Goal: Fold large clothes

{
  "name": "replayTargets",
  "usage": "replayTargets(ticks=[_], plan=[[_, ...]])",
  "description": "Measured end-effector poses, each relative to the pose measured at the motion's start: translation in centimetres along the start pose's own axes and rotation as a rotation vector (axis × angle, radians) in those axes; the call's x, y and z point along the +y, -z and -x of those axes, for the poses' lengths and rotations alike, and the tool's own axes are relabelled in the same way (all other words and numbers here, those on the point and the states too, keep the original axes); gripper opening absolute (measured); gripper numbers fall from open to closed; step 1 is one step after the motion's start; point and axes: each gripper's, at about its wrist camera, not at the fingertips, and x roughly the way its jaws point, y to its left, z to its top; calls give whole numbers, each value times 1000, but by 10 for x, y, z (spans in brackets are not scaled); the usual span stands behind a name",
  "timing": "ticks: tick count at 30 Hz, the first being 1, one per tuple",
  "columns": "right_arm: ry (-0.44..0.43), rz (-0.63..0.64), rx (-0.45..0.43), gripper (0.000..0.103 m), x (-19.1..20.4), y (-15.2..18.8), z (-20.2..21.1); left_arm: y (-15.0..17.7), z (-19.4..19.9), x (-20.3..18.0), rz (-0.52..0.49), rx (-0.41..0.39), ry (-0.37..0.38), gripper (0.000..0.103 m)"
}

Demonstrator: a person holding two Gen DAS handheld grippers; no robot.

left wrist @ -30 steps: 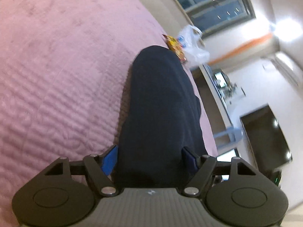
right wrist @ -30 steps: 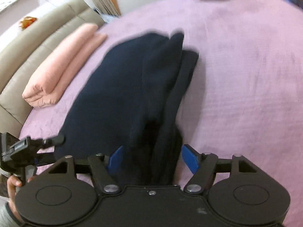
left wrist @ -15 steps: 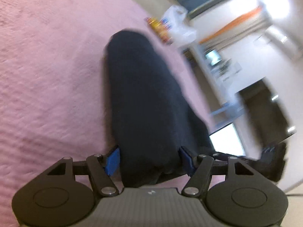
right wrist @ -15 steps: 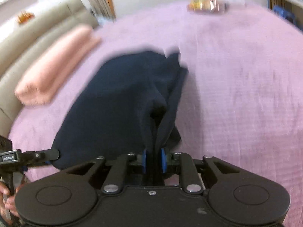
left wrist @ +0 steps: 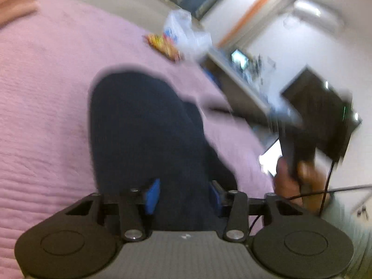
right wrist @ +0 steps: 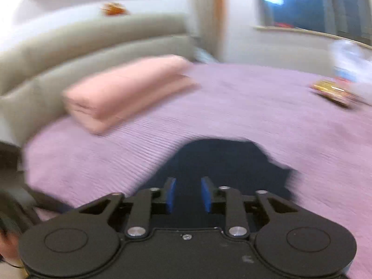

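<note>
Left gripper (left wrist: 183, 195): jaws just been closing, clamping navy garment (left wrist: 144, 125)
Right gripper (right wrist: 187, 194): gripping garment's near edge
Bedspread (left wrist: 46, 93): lying under garment

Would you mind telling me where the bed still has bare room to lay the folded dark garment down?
Bare bedspread runs between the pink bundle and the snack packet, beyond the dark garment. In the left view, the stretch left of the garment is bare too. It is crowded by the packet and plastic bag at the far edge.
</note>
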Motion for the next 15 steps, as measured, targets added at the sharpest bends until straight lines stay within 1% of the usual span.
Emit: replayTargets(ticks=[1, 2, 3, 4, 5, 6, 8, 9, 10, 11, 12, 13, 14, 15], plan=[[-16, 16, 9, 22, 0, -1, -19, 5, -3, -1, -22, -13, 3, 46], [1, 39, 33, 21, 2, -2, -33, 8, -2, 1, -33, -27, 13, 46], [54, 72, 75, 17, -1, 1, -54, 10, 2, 5, -23, -32, 21, 46], [122, 113, 109, 0, -9, 8, -73, 12, 8, 11, 0, -34, 34, 44], [136, 123, 107, 0, -18, 14, -79, 13, 12, 13, 24, -34, 51, 44], [155, 103, 95, 0, -29, 17, -80, 13, 16, 17, 44, -30, 77, 44], [279, 19, 78, 0, -51, 17, -70, 17, 26, 23, 67, -6, 113, 44], [349, -10, 81, 0, -62, 17, -65, 18, 29, 22, 65, 9, 110, 43], [412, -53, 102, 0, -74, 21, -59, 20, 30, 21, 51, 12, 98, 44], [421, -98, 110, 0, -79, 24, -51, 21, 28, 17, 33, 2, 84, 44], [412, -150, 98, 3, -80, 26, -39, 22, 27, 12, 22, -10, 73, 44], [387, -188, 73, 12, -76, 26, -24, 21, 24, 7, 17, -19, 71, 44], [360, -197, 46, 12, -64, 26, -10, 20, 20, 0, 7, -24, 70, 44], [338, -188, 22, 12, -50, 24, -2, 20, 16, -11, -16, -21, 53, 44]])
